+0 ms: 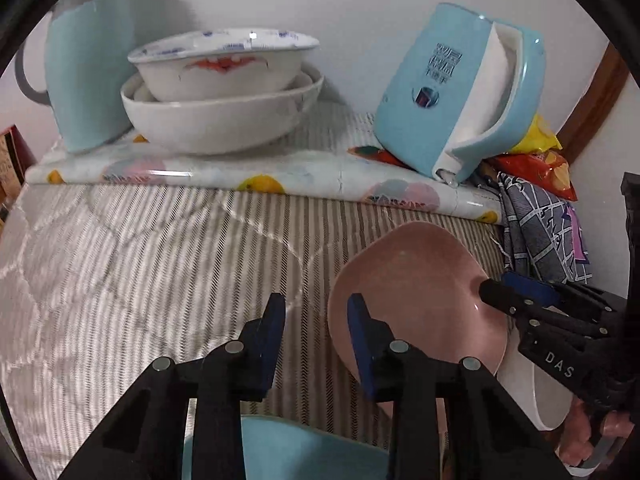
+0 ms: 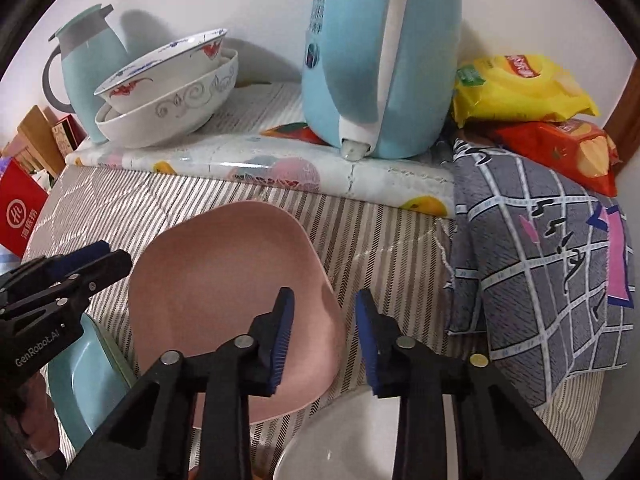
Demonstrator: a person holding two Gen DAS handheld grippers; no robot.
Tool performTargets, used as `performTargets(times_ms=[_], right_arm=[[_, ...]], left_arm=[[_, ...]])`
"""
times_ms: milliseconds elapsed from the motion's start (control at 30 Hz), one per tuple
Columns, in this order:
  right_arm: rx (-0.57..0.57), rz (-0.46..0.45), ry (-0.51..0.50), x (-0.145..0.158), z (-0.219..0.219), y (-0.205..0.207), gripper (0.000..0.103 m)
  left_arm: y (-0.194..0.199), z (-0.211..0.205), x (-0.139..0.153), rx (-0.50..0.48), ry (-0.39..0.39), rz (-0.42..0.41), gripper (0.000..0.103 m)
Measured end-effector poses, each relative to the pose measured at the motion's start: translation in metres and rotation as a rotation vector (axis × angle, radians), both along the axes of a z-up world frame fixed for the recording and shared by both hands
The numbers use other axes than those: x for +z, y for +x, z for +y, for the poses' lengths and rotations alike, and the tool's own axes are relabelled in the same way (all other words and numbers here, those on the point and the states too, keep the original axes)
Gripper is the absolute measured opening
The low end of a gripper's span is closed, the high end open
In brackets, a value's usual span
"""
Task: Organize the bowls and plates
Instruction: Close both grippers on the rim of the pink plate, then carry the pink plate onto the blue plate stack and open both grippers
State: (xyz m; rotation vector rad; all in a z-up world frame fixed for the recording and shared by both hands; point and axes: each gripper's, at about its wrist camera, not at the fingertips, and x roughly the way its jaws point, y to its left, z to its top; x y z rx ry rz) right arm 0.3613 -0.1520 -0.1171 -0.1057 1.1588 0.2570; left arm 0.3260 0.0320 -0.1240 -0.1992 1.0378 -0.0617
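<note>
Pink plate (image 2: 224, 288) tilted off table (image 2: 380, 248), right gripper (image 2: 325, 340) spread astride its rim for pinching; left gripper (image 1: 316, 344) spread, empty.

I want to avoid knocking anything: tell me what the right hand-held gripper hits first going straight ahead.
Probably the pink plate: its right rim lies between the open right hand-held gripper fingers. Depth is unclear.

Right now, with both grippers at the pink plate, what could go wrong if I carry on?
1. The right gripper is open astride the pink plate rim; the plate looks tilted, so a shallow grip could let it slip.
2. The blue plate and white plate sit close by and could get knocked.
3. The stacked bowls look uneven; adding to them carelessly might topple them.
</note>
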Motion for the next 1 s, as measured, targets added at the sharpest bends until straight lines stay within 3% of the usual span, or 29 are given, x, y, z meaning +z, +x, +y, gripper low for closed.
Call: performTargets(times_ms=[267, 600, 1000], right_arm=[[0.005, 0.023, -0.021, -0.014, 0.002, 0.005, 0.021], [0.018, 0.068, -0.040, -0.027, 0.009, 0.018, 0.013], [0.024, -0.013, -0.001, -0.002, 0.008, 0.013, 0.011]], left_arm=[[0.009, -0.005, -0.009, -0.019, -0.006, 0.015, 0.030], [0.018, -0.012, -0.026, -0.031, -0.016, 0.039, 0.009], [0.010, 0.001, -0.003, -0.010, -0.038, -0.017, 0.007]])
